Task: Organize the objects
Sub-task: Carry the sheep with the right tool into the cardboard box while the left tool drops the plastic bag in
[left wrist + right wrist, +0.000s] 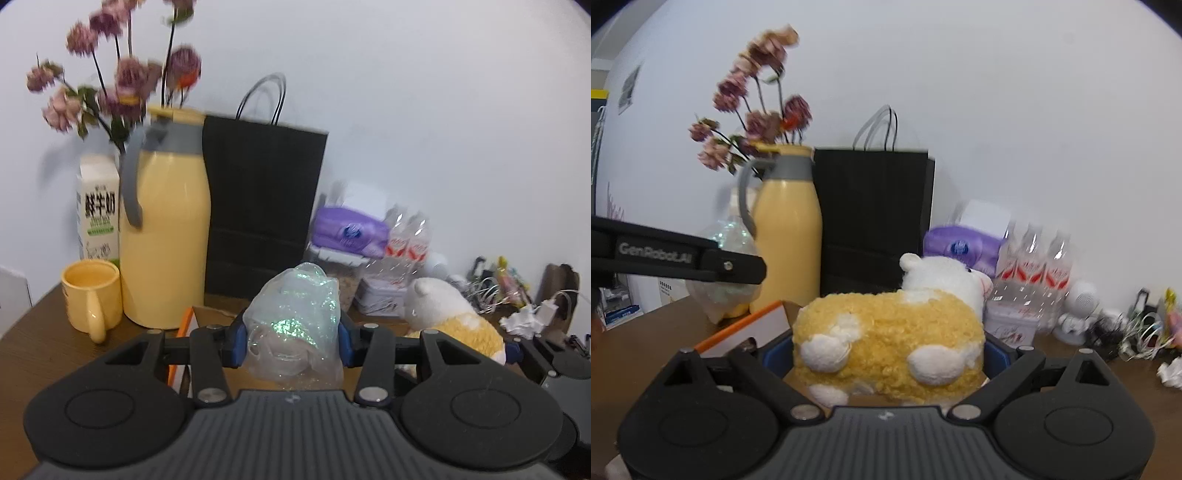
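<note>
Left gripper [291, 341]: blue pads clamped on either side of a glittery translucent bag [295, 325], which bulges up between them and crumples at the grip; light, soft, slippery film, best pinched low across its bunched middle, not at the loose top. Right gripper [888, 349]: jaws pressed into both flanks of a yellow-and-white plush sheep [890, 332], head pointing away and to the right; light, squashy, pile gives good friction, so the mid-body hold looks secure. Just beneath and ahead of both claws, an open cardboard box with orange edge [746, 325], probably the destination, though its inside is mostly hidden. Beyond it: yellow jug [166, 240] and mug [90, 295] to the left, black paper bag [262, 206] straight ahead, bottles [1034, 273] to the right, all on the brown table [33, 343].
</note>
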`<state>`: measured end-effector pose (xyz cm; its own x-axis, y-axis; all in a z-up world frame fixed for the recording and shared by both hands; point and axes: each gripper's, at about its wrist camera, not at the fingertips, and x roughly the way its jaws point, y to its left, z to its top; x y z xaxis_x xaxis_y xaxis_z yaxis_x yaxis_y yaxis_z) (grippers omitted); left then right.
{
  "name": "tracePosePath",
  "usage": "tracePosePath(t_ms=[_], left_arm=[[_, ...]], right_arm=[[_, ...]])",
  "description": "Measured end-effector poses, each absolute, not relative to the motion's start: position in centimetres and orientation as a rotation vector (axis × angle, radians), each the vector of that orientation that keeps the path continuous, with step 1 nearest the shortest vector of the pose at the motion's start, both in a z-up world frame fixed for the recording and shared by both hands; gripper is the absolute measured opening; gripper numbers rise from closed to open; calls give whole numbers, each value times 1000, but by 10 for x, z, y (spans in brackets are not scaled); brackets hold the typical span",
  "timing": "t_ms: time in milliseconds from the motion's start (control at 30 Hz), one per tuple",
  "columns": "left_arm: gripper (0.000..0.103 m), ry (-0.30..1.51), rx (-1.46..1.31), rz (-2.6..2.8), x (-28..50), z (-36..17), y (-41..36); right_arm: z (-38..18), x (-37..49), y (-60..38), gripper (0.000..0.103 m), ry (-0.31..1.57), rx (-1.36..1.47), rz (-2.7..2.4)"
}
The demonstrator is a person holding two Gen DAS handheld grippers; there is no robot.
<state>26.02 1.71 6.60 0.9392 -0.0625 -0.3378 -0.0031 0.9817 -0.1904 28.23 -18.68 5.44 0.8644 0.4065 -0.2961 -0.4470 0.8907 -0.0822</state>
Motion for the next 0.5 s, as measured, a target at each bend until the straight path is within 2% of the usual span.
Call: tracePosePath(t_ms=[300, 500], left_arm=[[46, 581, -202, -5, 314, 6, 20], [51, 623, -187, 8, 314, -2, 20]], right_arm=[[1, 334, -189, 97, 498, -128, 430], [-9, 337, -185, 100, 556, -149, 427]])
